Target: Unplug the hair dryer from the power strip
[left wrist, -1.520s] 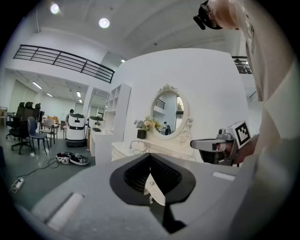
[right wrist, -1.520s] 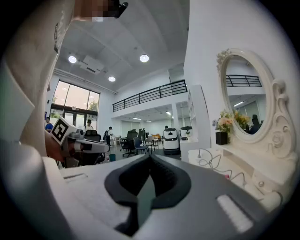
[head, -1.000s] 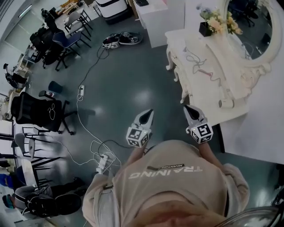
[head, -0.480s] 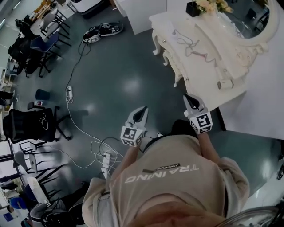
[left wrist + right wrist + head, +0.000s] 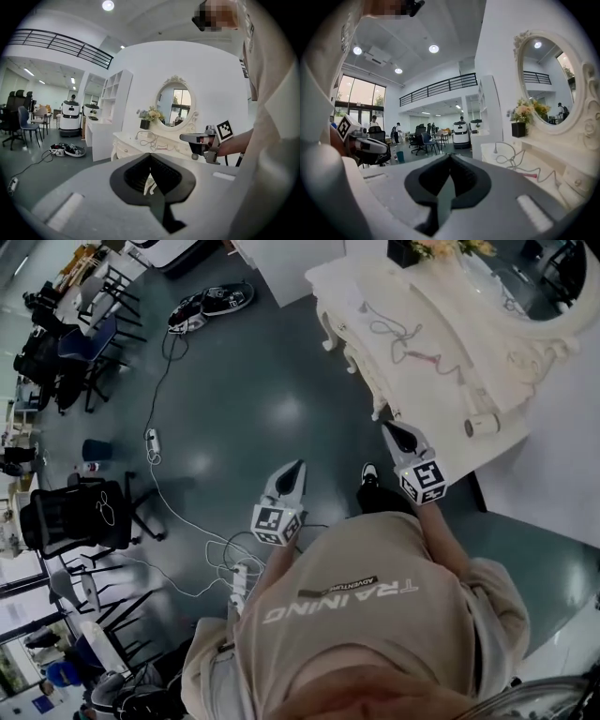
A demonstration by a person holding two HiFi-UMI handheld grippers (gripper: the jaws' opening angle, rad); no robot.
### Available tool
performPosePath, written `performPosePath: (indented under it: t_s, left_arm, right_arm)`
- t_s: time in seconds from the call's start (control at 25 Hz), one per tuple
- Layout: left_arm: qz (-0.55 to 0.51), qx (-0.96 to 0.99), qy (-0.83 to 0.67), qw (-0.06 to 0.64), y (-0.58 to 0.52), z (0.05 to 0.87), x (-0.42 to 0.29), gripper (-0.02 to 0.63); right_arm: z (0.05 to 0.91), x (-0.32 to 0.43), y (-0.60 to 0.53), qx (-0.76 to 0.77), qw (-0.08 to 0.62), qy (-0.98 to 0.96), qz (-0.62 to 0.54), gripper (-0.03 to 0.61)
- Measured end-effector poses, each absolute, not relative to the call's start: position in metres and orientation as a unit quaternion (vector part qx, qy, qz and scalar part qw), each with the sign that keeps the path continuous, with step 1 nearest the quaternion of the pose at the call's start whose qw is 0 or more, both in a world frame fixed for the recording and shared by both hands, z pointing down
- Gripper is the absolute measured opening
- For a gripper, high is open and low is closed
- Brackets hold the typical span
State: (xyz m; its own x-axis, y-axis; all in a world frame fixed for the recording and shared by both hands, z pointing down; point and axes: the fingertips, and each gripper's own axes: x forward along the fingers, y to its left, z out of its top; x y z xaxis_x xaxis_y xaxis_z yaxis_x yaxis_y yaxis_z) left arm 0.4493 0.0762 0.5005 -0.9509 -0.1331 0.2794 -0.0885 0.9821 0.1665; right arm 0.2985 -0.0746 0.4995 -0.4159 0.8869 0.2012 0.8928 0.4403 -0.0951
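A white hair dryer (image 5: 482,424) lies near the front edge of the cream dressing table (image 5: 436,399). A grey cable (image 5: 386,326) and a pink cord (image 5: 428,360) curl on the tabletop. No power strip shows on the table. My left gripper (image 5: 298,467) hangs over the floor, shut and holding nothing. My right gripper (image 5: 388,429) is at the table's near corner, left of the dryer, also shut and bare. In the left gripper view the jaws (image 5: 150,156) point at the table (image 5: 136,138). The right gripper view (image 5: 449,156) shows the cable (image 5: 509,159) ahead.
Two white power strips lie on the grey floor, one (image 5: 150,440) at the left, one (image 5: 239,579) by my feet, joined by cords. Office chairs (image 5: 80,512) stand at the left. A mirror (image 5: 546,89) and flowers (image 5: 520,115) back the table.
The table has drifted nearer and more to the middle of the head view. Both grippers stay shut and held out in front; the right one is now close to the table's corner.
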Motion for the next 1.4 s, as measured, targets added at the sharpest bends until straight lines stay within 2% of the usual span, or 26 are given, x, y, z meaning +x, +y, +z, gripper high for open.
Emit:
performPosePath:
  t_s: [0.36,0.6,0.96,1.4]
  left_arm:
    - [-0.064,0.068,-0.986,0.139,0.082,0.480,0.321,0.006]
    - [-0.078,0.086,-0.981,0.158,0.091,0.494,0.286,0.006]
    - [-0.095,0.127,-0.975,0.158,0.184,0.518,0.218,0.006]
    - [-0.052,0.267,-0.953,0.137,0.312,0.493,0.138,0.006]
  right_arm:
    - [0.512,0.180,-0.058,-0.534,0.127,-0.836,-0.008,0.005]
    - [0.540,0.151,-0.039,-0.533,0.161,-0.831,-0.014,0.005]
    - [0.546,0.092,0.034,-0.488,0.167,-0.856,-0.029,0.005]
    - [0.519,0.051,0.129,-0.379,0.175,-0.908,-0.026,0.005]
